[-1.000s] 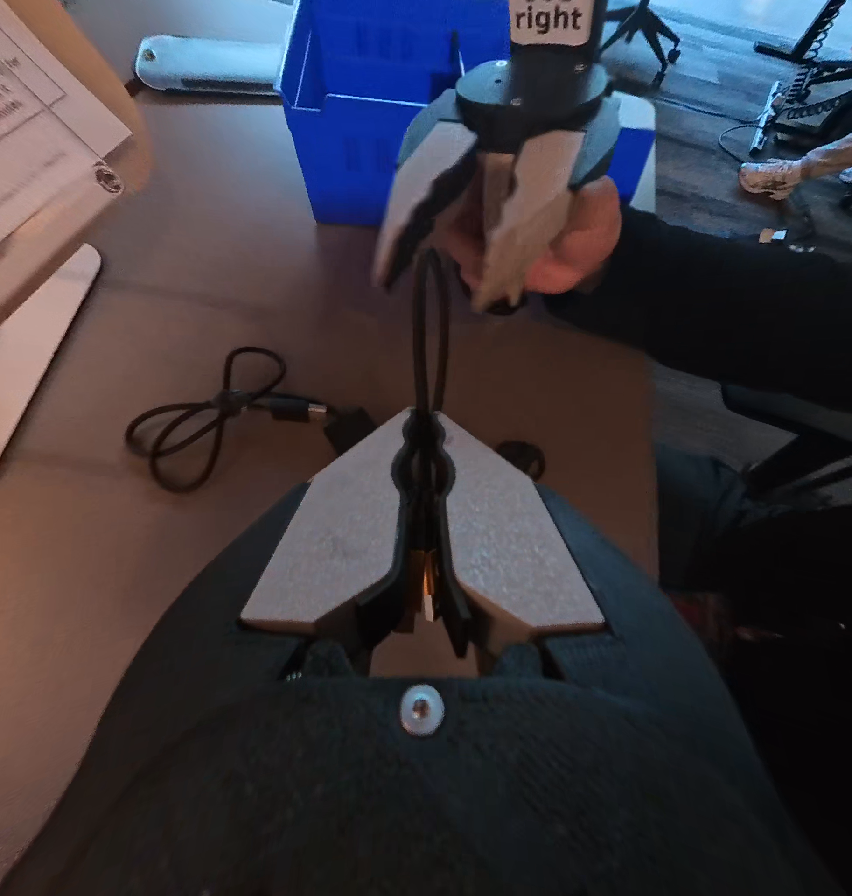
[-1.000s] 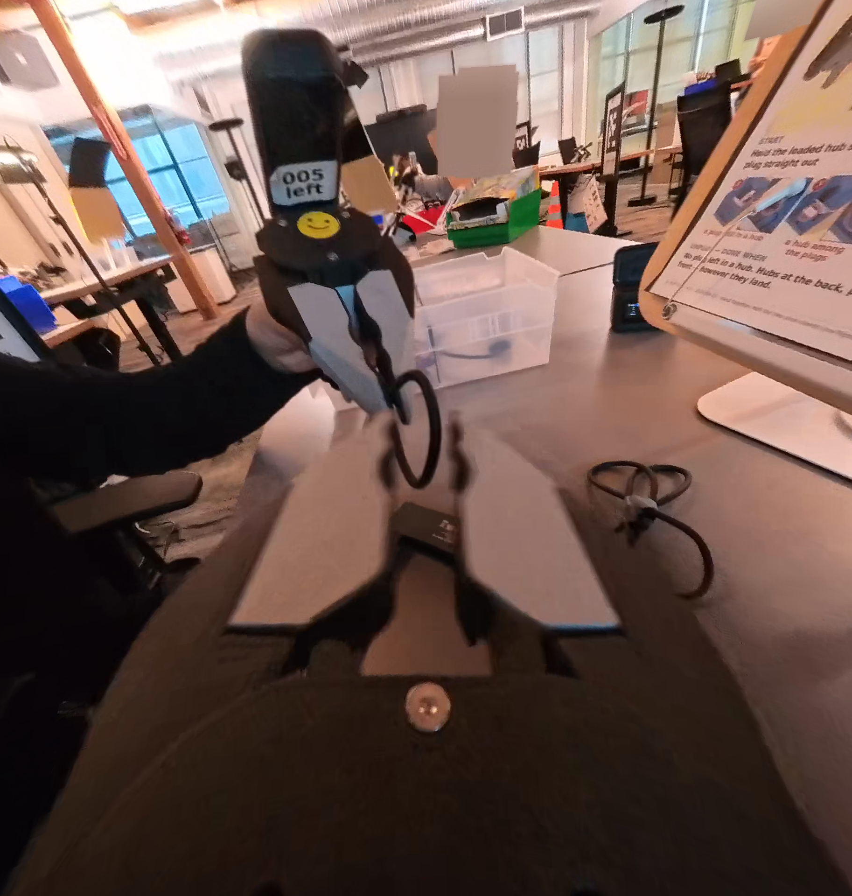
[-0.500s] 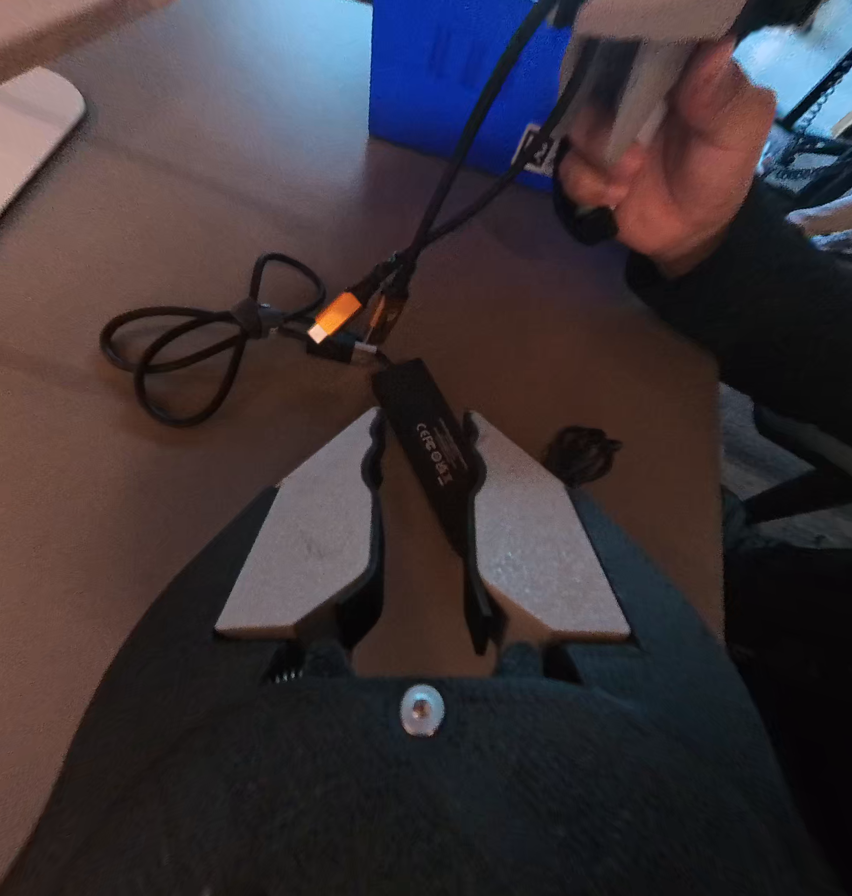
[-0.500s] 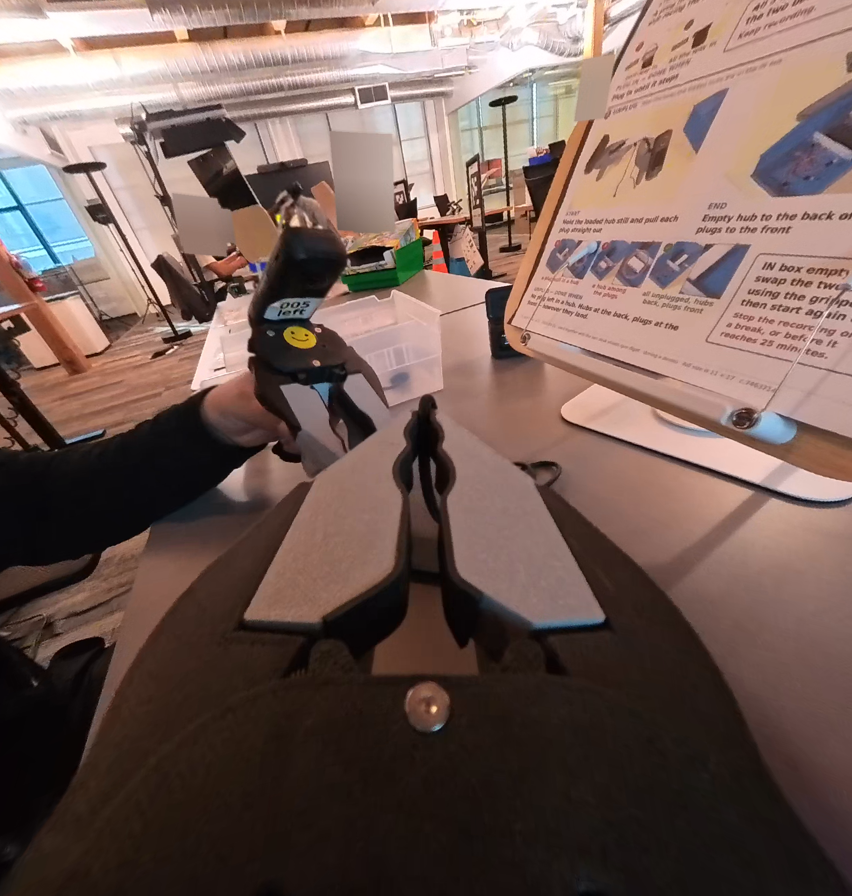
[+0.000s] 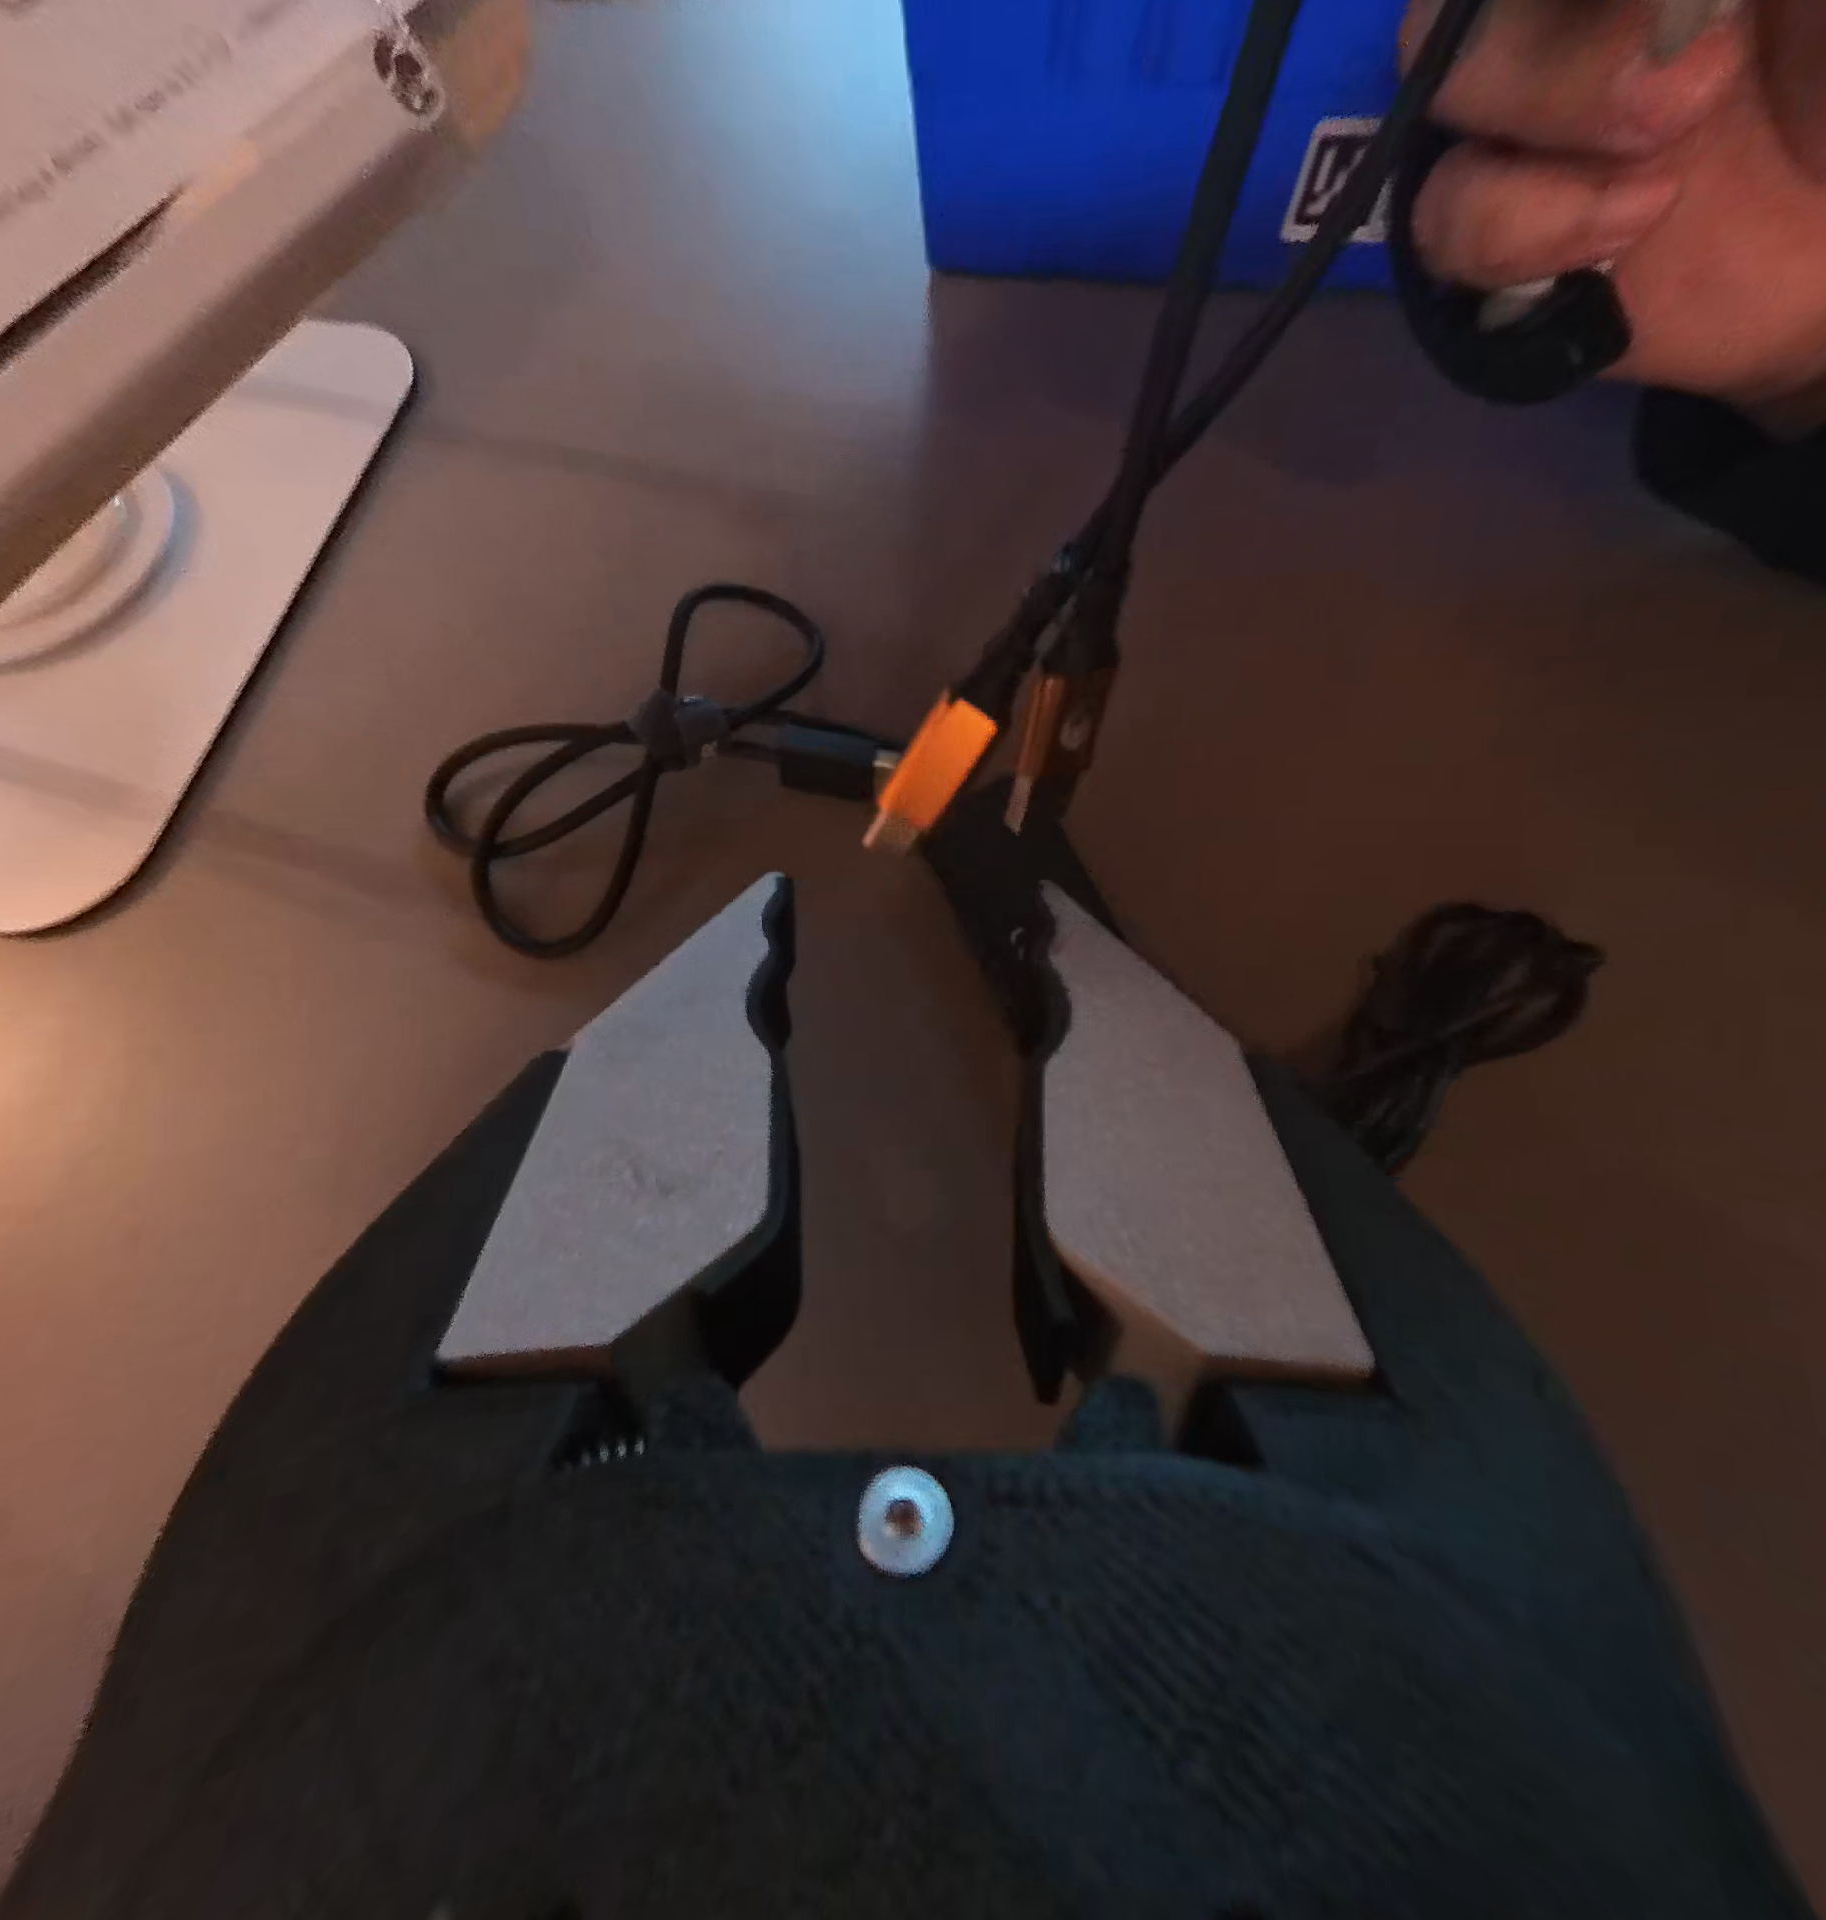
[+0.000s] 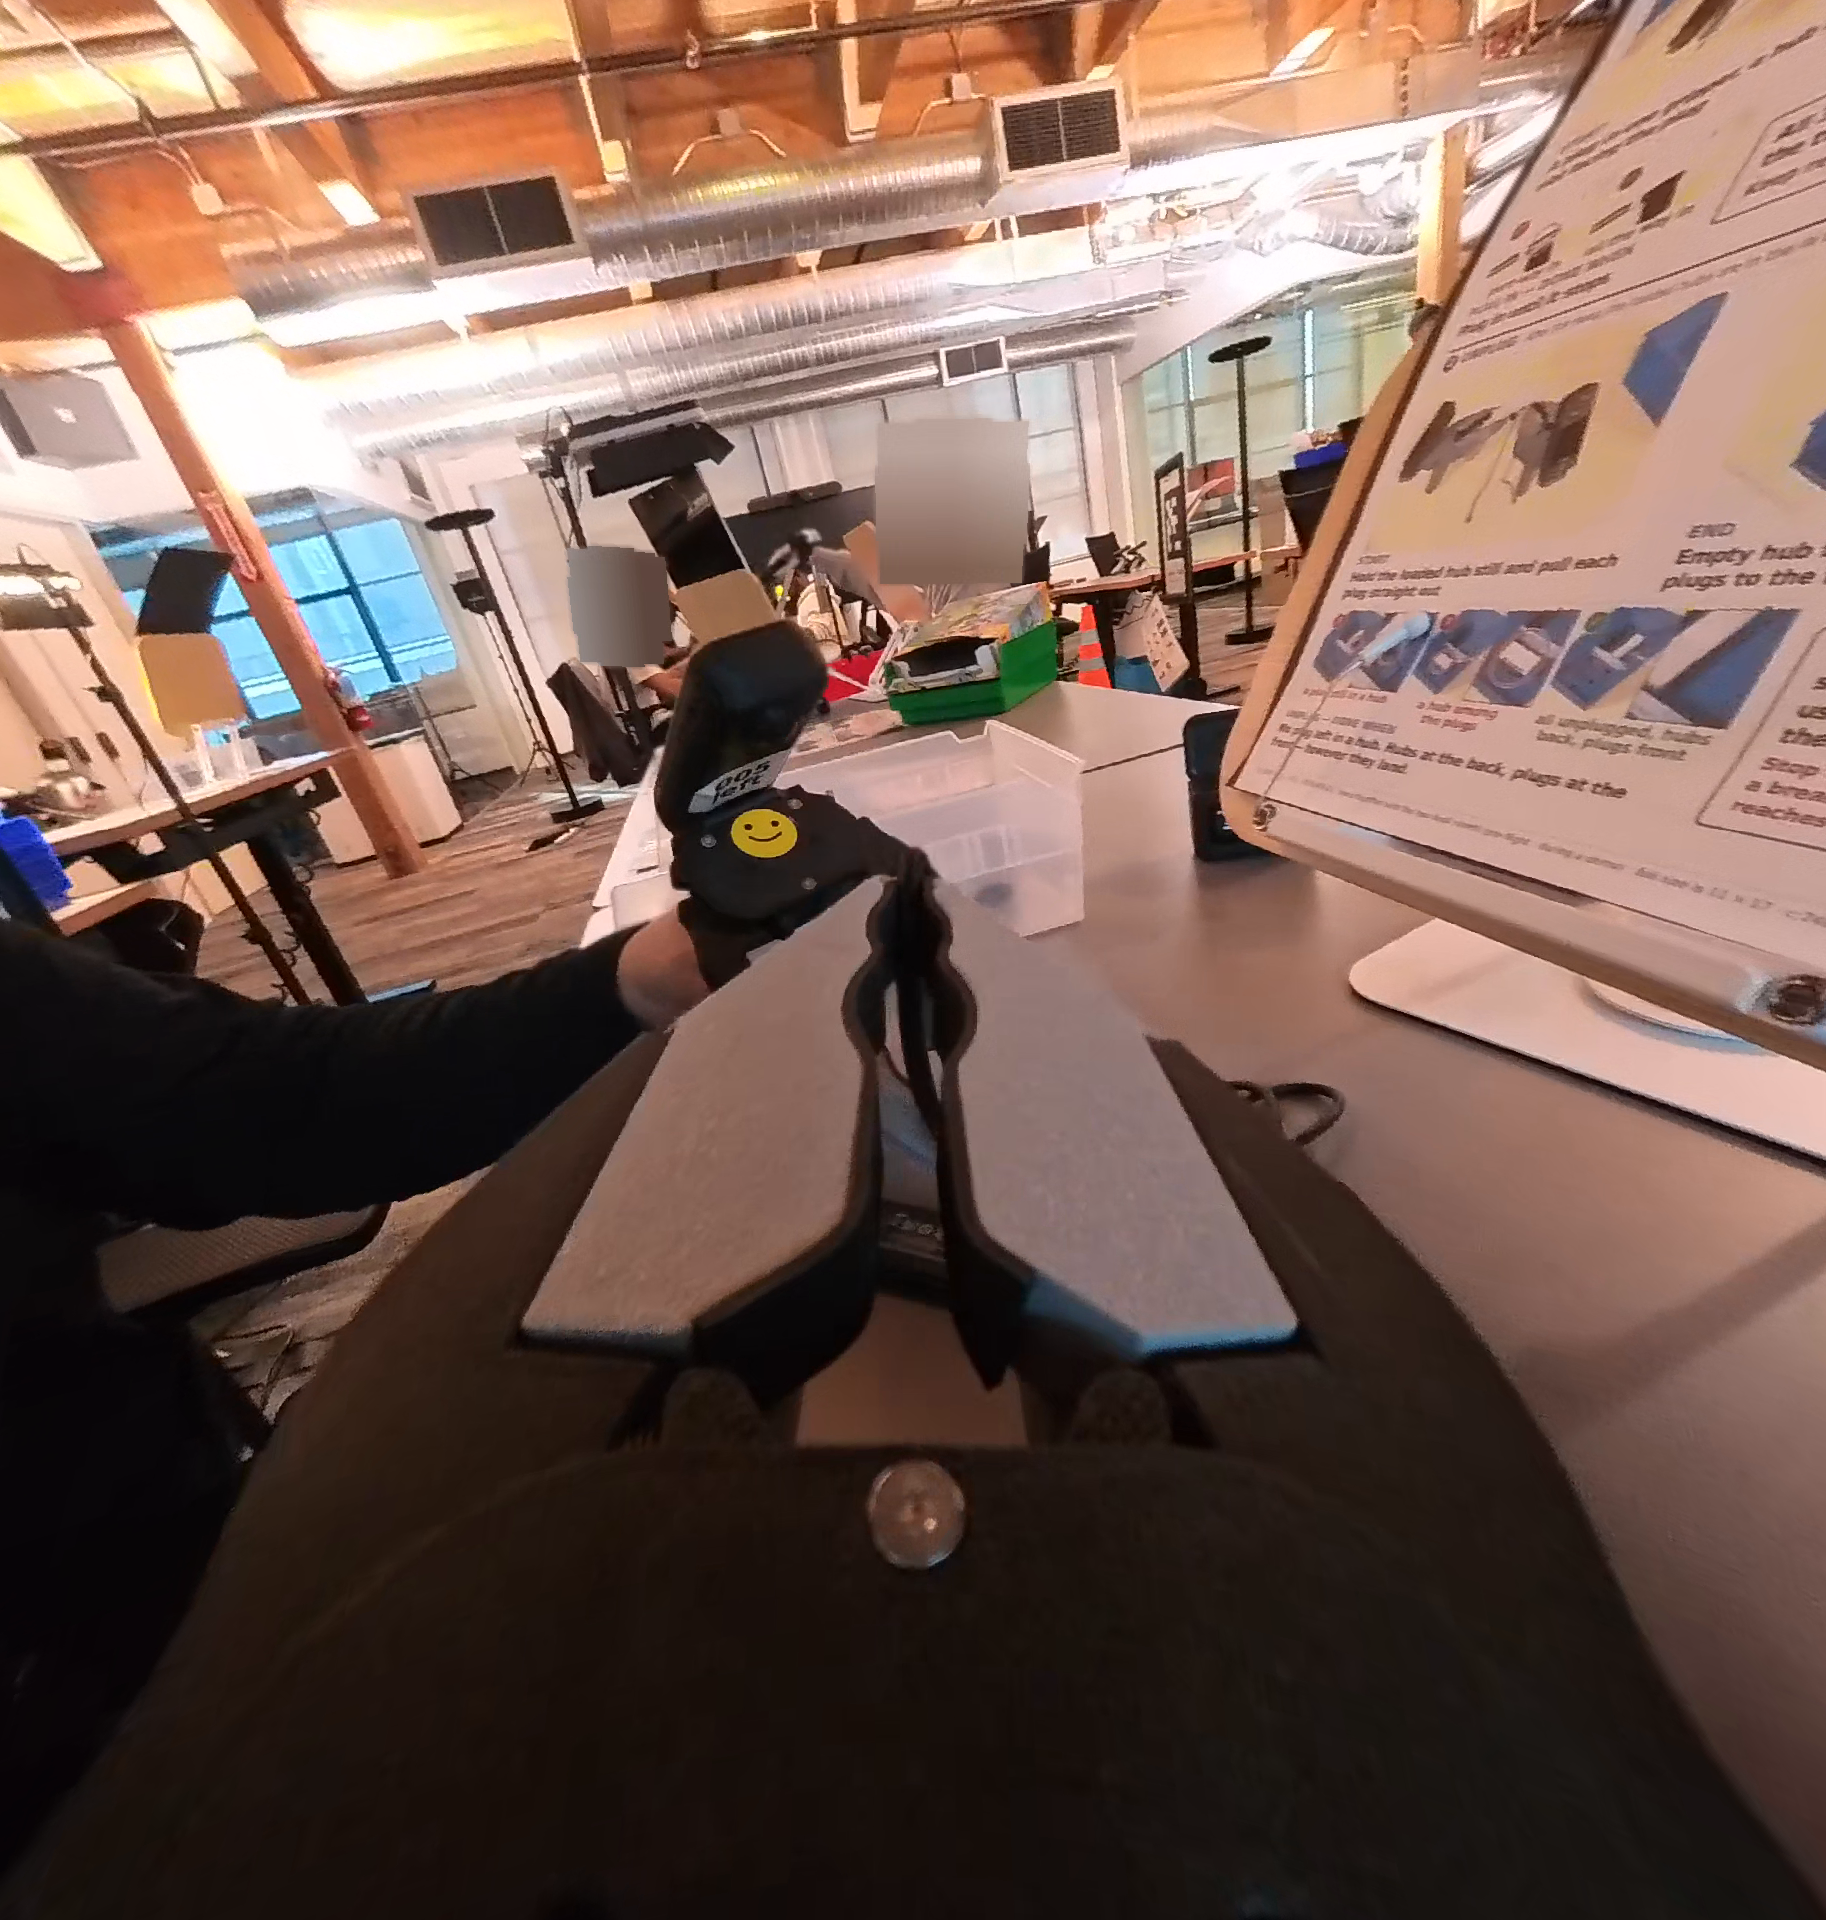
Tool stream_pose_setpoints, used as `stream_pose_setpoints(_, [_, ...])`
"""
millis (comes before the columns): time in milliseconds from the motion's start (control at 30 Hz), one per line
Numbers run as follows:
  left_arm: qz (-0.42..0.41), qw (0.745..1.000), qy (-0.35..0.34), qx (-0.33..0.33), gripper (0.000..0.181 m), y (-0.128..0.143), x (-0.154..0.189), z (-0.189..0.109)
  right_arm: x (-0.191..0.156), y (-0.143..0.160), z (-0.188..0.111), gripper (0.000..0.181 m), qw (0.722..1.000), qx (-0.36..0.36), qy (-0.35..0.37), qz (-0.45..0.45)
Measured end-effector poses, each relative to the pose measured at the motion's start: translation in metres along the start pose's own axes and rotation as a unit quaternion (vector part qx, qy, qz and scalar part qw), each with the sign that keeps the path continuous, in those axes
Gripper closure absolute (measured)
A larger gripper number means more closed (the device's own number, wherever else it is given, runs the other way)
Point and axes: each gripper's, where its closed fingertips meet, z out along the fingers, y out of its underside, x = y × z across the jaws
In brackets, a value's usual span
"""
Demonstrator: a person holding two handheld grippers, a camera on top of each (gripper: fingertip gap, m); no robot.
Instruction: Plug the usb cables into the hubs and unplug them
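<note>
Our left gripper (image 5: 914, 914) hangs spread and empty above the table (image 5: 1408, 790); the black hub (image 5: 992, 873) lies just ahead, beside its right finger, long axis running away from us. Our right gripper (image 6: 914, 935) is clamped on the looped cable (image 5: 1189, 312), dangling the orange plugs (image 5: 935, 769) right over the hub's far end, so it looks nearer for plugging.

Open workshop room — exposed timber ceiling (image 6: 265, 125) with silver ducts (image 6: 784, 197), large windows (image 6: 348, 613) at left giving blue daylight, wood-plank floor (image 6: 452, 914), grey bench (image 6: 1511, 1299), further desks (image 6: 192, 810) behind — warm overhead lighting.
</note>
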Motion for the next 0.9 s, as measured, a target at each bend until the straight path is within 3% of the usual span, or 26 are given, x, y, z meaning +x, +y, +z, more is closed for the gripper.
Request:
stream_pose_setpoints(133, [0.025,1.0,-0.007,0.01,0.133,-0.005,0.004,0.002,-0.008,0.002,0.003,0.181,1.0,-0.007,-0.02,-0.006])
stream_pose_setpoints(167, [0.034,0.999,0.0,0.01,0.14,-0.005,0.007,0.003,-0.01,0.002,0.003,0.181,1.0,-0.008,-0.024,-0.007])
stream_pose_setpoints(200, [0.048,0.999,0.005,0.01,0.161,-0.005,0.012,0.002,-0.01,0.002,0.003,0.181,1.0,-0.01,-0.023,-0.01])
stream_pose_setpoints(233, [0.066,0.998,-0.002,0.01,0.17,-0.005,0.012,0.001,-0.008,0.002,0.003,0.181,1.0,-0.012,-0.016,-0.014])
stream_pose_setpoints(367, [0.102,0.994,-0.02,0.028,0.171,-0.013,0.013,-0.007,-0.002,0.001,-0.001,0.181,0.999,-0.017,0.015,-0.037])
stream_pose_setpoints(633, [0.083,0.992,-0.009,0.097,0.172,-0.034,0.015,-0.022,0.025,0.003,-0.01,0.181,0.995,-0.028,0.087,-0.028])
stream_pose_setpoints(900, [0.051,0.991,0.001,0.123,0.173,-0.039,0.01,-0.026,0.024,0.028,0.002,0.181,0.993,-0.086,0.076,-0.017])
